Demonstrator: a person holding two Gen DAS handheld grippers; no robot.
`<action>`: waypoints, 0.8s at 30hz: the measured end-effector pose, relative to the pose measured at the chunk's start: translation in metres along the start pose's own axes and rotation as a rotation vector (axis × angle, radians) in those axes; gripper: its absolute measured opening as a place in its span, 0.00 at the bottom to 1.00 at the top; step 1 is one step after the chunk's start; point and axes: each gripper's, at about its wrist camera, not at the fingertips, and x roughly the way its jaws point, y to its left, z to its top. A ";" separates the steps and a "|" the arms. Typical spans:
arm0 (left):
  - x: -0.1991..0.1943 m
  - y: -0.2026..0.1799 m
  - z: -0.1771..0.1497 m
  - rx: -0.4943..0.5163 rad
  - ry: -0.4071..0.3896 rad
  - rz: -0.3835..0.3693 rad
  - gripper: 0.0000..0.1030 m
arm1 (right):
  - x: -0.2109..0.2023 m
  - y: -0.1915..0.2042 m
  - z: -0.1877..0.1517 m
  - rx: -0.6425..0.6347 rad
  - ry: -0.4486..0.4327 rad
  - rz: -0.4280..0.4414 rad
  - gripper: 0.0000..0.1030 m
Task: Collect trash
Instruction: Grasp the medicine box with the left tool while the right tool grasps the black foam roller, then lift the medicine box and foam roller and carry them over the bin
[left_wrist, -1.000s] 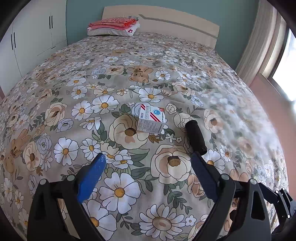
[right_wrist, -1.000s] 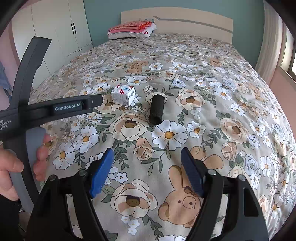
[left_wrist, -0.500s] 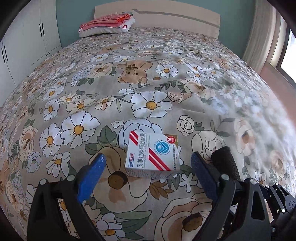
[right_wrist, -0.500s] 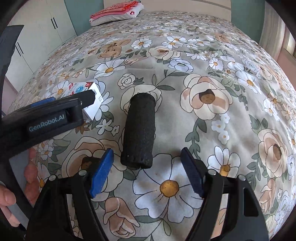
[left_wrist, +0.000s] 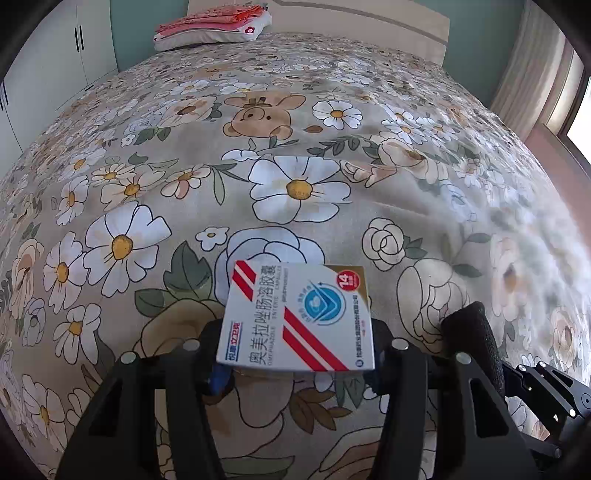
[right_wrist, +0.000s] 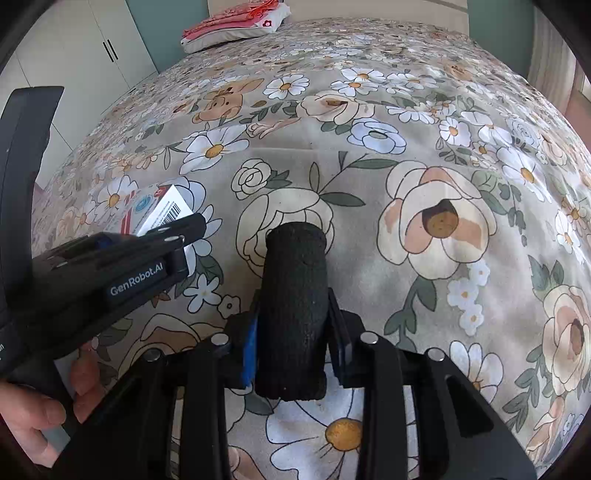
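Left wrist view: left claw (left_wrist: 295, 363) closing, pads against the medicine box (left_wrist: 299, 317) at lower centre; right claw (right_wrist: 293, 343) closing on the black foam tube (right_wrist: 293, 310), centre frame, both on the bedspread (right_wrist: 406, 147).

A bedspread (left_wrist: 295, 192) with a print of flowers and cartoon animals covers the whole bed. At the far end, a white pillow (left_wrist: 210, 35) with folded pink-red cloth (left_wrist: 210, 16) on top lies against a beige headboard (left_wrist: 369, 22). White wardrobe doors (left_wrist: 51, 70) stand at the left; a curtain (left_wrist: 532, 70) hangs at the right, beside a window.
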 end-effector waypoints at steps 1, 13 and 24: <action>-0.002 0.000 0.000 -0.002 0.004 0.002 0.55 | -0.002 -0.001 0.000 0.011 -0.001 0.006 0.32; -0.104 -0.003 -0.003 0.039 -0.090 -0.004 0.55 | -0.090 0.017 -0.009 -0.014 -0.080 -0.016 0.31; -0.261 -0.001 -0.021 0.062 -0.240 -0.010 0.55 | -0.251 0.057 -0.019 -0.078 -0.231 -0.066 0.31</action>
